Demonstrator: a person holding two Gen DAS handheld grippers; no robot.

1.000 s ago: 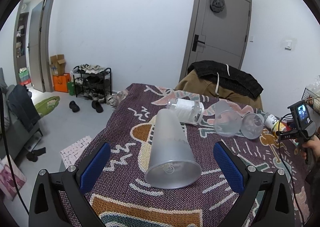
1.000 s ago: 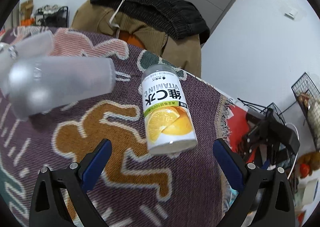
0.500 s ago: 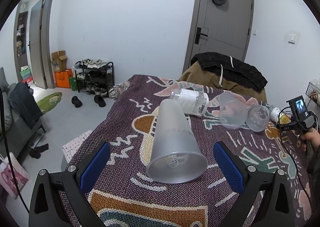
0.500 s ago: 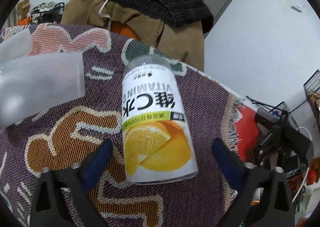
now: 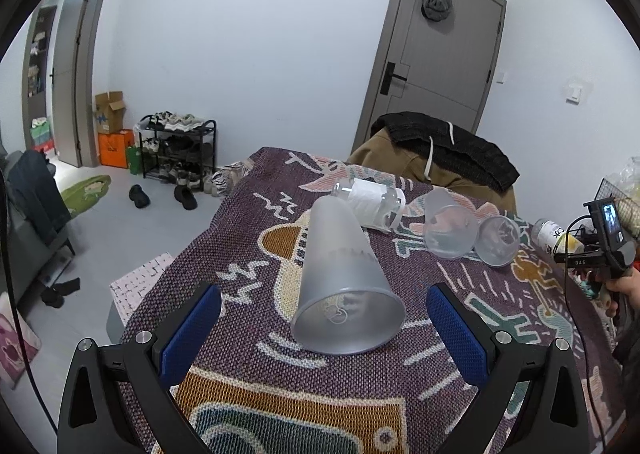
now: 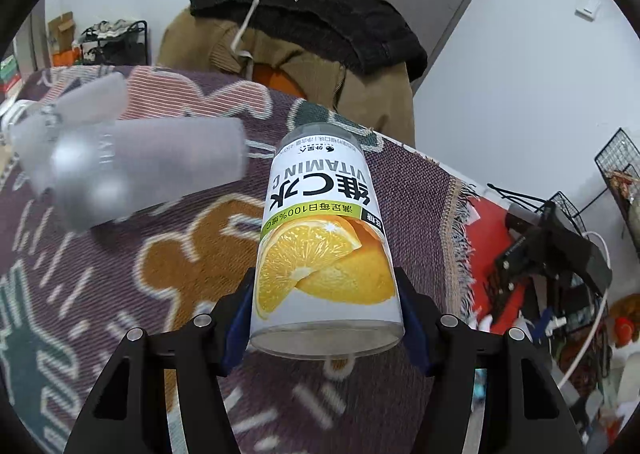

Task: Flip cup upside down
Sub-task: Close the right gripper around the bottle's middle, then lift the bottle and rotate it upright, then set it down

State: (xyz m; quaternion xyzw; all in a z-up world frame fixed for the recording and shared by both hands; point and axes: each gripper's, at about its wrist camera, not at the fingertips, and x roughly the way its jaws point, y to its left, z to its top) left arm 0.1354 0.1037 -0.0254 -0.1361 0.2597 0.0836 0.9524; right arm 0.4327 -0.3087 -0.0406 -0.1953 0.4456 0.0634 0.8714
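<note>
In the left wrist view a frosted plastic cup (image 5: 344,278) lies on its side on the patterned purple cloth (image 5: 256,262), mouth toward me. My left gripper (image 5: 324,328) is open, its blue pads either side of the cup's mouth, apart from it. Two more frosted cups (image 5: 448,226) (image 5: 498,240) lie further right. In the right wrist view my right gripper (image 6: 326,320) is shut on a Vitamin C orange drink bottle (image 6: 324,238), pads pressing its base end. A frosted cup (image 6: 132,178) lies to its left.
A clear bottle with a white label (image 5: 372,202) lies behind the near cup. A chair with brown and black clothes (image 5: 436,154) stands at the far edge. The cloth's fringed edge (image 6: 460,214) is right of the drink bottle, with clutter (image 6: 552,254) beyond.
My right gripper has moved forward and closed around the drink bottle's base. My left gripper has drawn back and risen slightly; the near cup stays between its open fingers.
</note>
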